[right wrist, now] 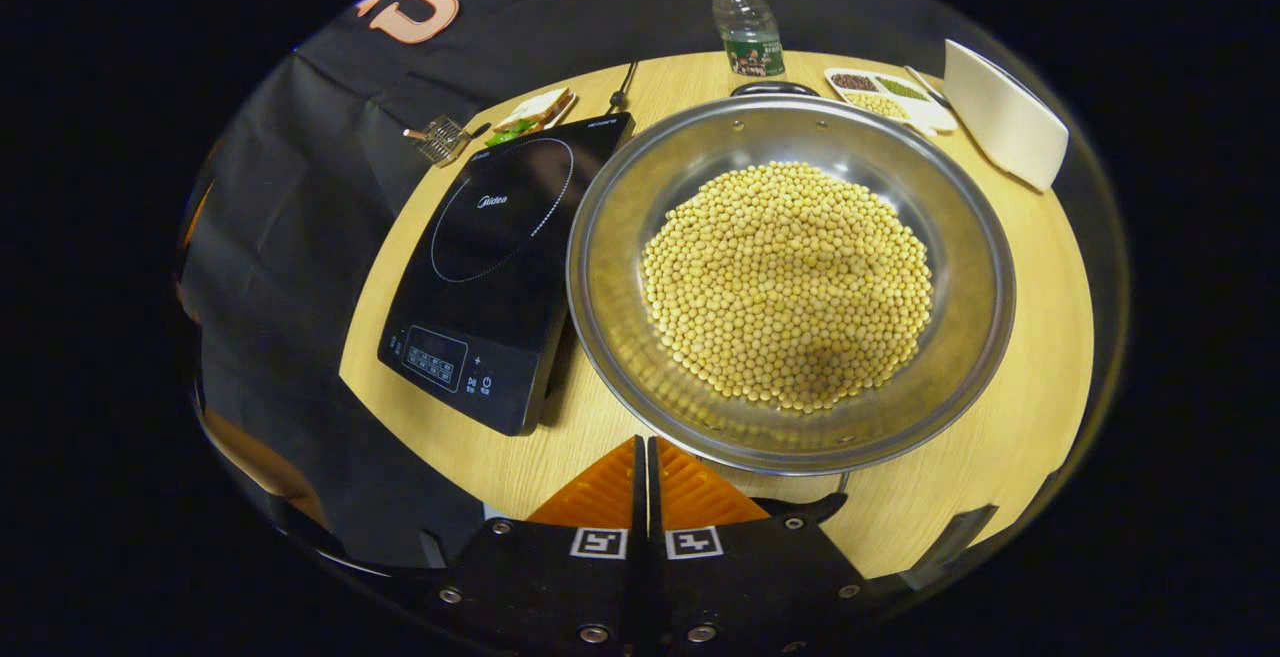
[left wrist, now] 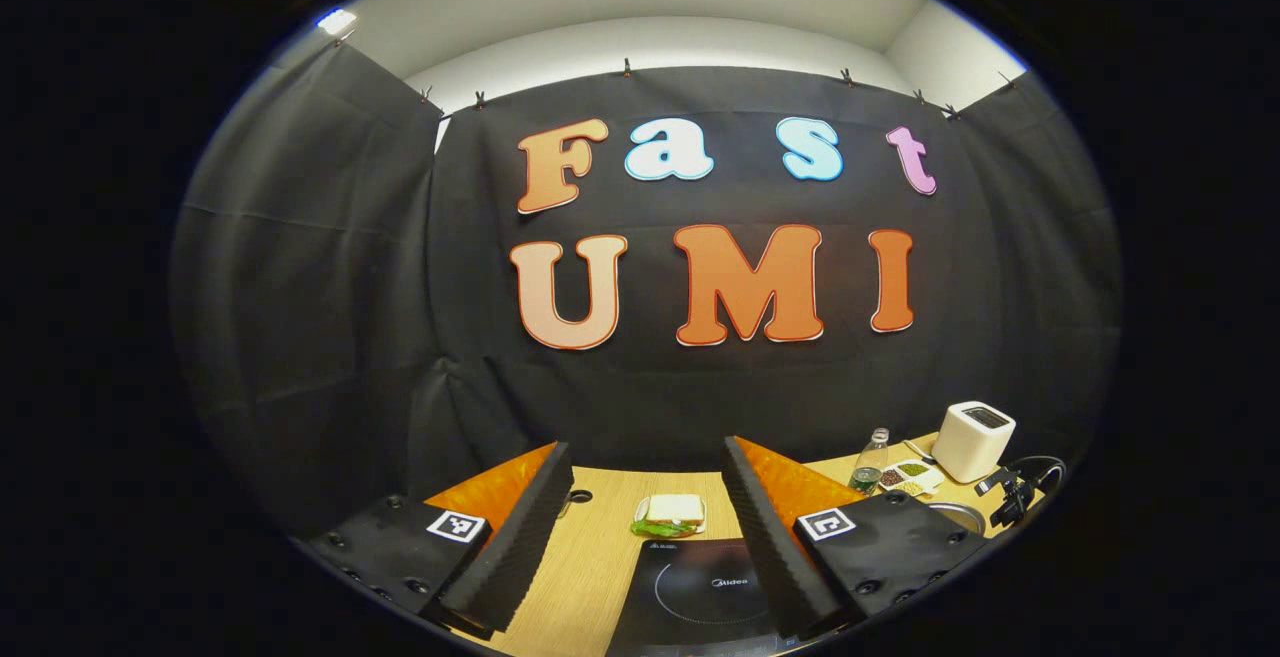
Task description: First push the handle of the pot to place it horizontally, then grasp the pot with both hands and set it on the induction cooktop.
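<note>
A wide steel pot [right wrist: 612, 237] full of yellow soybeans [right wrist: 790, 282] sits on the wooden table, right of the black induction cooktop [right wrist: 500, 257] and touching its edge. A dark handle [right wrist: 773, 89] shows at the pot's far rim. My right gripper [right wrist: 647, 462] is shut, with its tips at the pot's near rim and nothing visible between them. In the left gripper view, my left gripper [left wrist: 640, 507] is open above the cooktop [left wrist: 700, 592]. A sliver of the pot's rim [left wrist: 958, 515] is at the far right.
Behind the pot stand a water bottle [right wrist: 748, 37], a divided tray of beans [right wrist: 885, 92] and a white toaster [right wrist: 1005, 117]. A sandwich [right wrist: 530, 112] and a small metal object [right wrist: 440, 137] lie behind the cooktop. Black cloth walls the booth.
</note>
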Motion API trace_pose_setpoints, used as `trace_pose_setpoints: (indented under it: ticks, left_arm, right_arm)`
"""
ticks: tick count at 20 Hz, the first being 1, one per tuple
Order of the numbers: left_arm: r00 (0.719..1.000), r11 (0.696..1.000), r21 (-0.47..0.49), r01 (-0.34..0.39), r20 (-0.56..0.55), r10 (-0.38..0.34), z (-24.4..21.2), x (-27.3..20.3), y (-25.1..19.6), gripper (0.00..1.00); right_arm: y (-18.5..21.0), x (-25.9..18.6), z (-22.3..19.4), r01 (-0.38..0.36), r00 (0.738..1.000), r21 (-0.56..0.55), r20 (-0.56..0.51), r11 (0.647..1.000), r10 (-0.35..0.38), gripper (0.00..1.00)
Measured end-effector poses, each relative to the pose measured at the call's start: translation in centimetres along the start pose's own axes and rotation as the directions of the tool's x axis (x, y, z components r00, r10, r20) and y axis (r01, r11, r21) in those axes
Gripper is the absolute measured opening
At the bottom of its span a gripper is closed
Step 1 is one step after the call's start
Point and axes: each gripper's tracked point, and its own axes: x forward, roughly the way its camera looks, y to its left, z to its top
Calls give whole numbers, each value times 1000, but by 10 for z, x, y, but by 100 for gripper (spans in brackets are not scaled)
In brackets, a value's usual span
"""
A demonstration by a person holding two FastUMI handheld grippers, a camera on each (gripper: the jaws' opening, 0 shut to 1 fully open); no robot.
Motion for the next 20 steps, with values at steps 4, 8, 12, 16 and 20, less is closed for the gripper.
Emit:
trace_pose_setpoints:
  ticks: [4,8,12,16,20]
  left_arm:
    - [1000,1000,4,11,-9,-11,-1,1,-10,99]
    - [1000,1000,5,22,-23,-22,-5,3,-19,97]
    - [1000,1000,19,9,-30,-8,-8,5,-15,99]
    - [999,1000,14,11,-37,-10,-9,10,-18,99]
    - [999,1000,13,14,-43,-13,-10,15,-21,99]
  right_arm:
    - [0,5,-4,-21,1000,-5,-9,1000,21,0]
    - [-12,22,-16,16,998,6,-65,1000,-15,0]
    - [-32,19,-11,26,998,50,-54,998,-23,0]
    - [-52,12,-8,49,998,86,-44,995,-46,0]
    - [-68,4,-5,65,998,124,-34,990,-61,0]
